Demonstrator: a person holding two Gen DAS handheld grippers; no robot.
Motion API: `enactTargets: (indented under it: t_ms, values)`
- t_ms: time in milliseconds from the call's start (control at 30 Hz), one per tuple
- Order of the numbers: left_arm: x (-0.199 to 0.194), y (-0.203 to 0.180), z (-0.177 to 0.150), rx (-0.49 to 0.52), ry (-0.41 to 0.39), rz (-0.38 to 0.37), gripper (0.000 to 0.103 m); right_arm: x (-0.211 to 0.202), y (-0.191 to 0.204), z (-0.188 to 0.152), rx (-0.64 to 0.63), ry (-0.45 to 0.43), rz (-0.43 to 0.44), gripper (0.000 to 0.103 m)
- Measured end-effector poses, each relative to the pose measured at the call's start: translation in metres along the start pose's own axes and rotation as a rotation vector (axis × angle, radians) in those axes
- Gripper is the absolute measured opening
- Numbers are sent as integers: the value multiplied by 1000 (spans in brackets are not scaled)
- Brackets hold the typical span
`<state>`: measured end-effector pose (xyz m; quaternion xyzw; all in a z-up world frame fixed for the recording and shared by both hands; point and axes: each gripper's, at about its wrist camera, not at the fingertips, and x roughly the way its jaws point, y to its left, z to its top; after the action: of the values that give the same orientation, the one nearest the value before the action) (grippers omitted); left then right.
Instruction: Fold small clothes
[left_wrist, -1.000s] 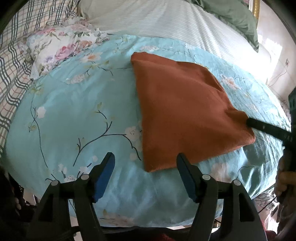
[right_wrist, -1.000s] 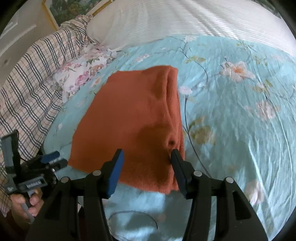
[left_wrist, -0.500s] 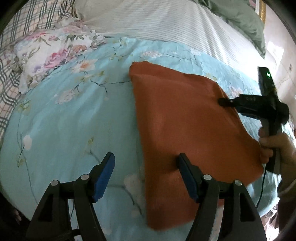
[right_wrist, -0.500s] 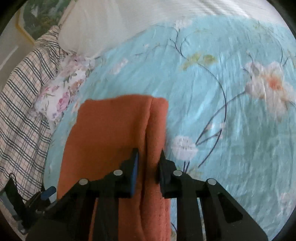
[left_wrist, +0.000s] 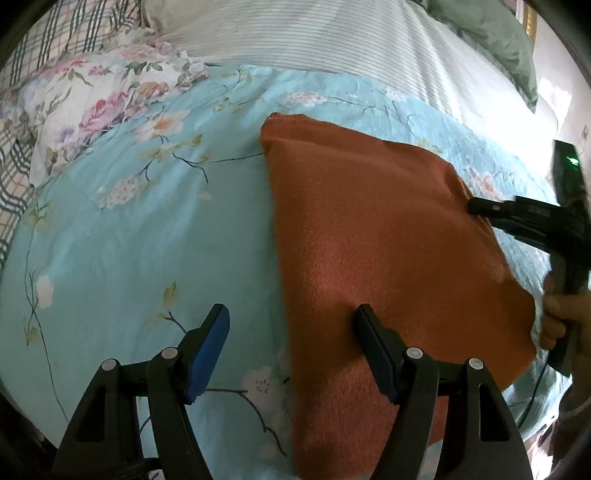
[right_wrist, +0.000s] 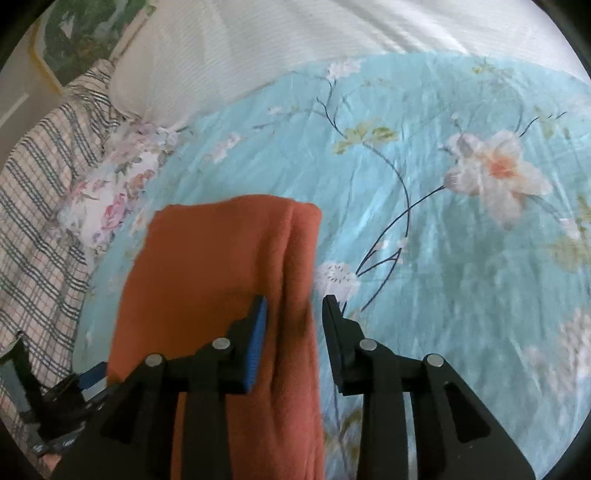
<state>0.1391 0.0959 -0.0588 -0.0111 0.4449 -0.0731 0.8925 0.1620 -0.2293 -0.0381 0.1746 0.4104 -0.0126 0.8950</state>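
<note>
A folded rust-orange knit garment (left_wrist: 384, 258) lies flat on the turquoise floral bedspread (left_wrist: 147, 236). My left gripper (left_wrist: 291, 350) is open low over the garment's near left edge, its right finger above the cloth and its left finger over the bedspread. My right gripper (right_wrist: 293, 328) is open and straddles the raised fold along the garment's right edge (right_wrist: 299, 280). It also shows in the left wrist view (left_wrist: 476, 206), its tip at that edge. The garment (right_wrist: 207, 273) fills the lower left of the right wrist view.
A white striped pillow (left_wrist: 332, 37) and a green pillow (left_wrist: 491, 33) lie at the far end. A floral cloth (left_wrist: 92, 110) and a plaid blanket (right_wrist: 40, 206) lie at the left. The bed's near edge is just below my left gripper.
My right gripper was nearly shut on the fold half a second ago and has opened. My left gripper has moved forward over the garment's near left edge.
</note>
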Motion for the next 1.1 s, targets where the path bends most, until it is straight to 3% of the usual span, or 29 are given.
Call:
enactTargets:
  t_ms: [100, 300, 400, 500, 600, 1100]
  values:
    - [-5, -3, -3, 9, -8, 9, 71, -28, 14, -13, -31, -34, 27, 55]
    - [-17, -4, -15, -3, -8, 6, 74, -64, 39, -57, -126, -30, 53, 61]
    - [-23, -4, -27, 4, 1, 13, 80, -75, 48, -79, -163, -12, 36, 75]
    - [-30, -2, -40, 4, 3, 20, 82, -83, 54, -96, -204, 1, 17, 78]
    - [-38, 0, -53, 2, 7, 36, 83, -90, 61, -113, -246, 16, 0, 87]
    - [-59, -14, -103, 111, 45, 107, 84, -103, 67, -172, -300, 113, -27, 89]
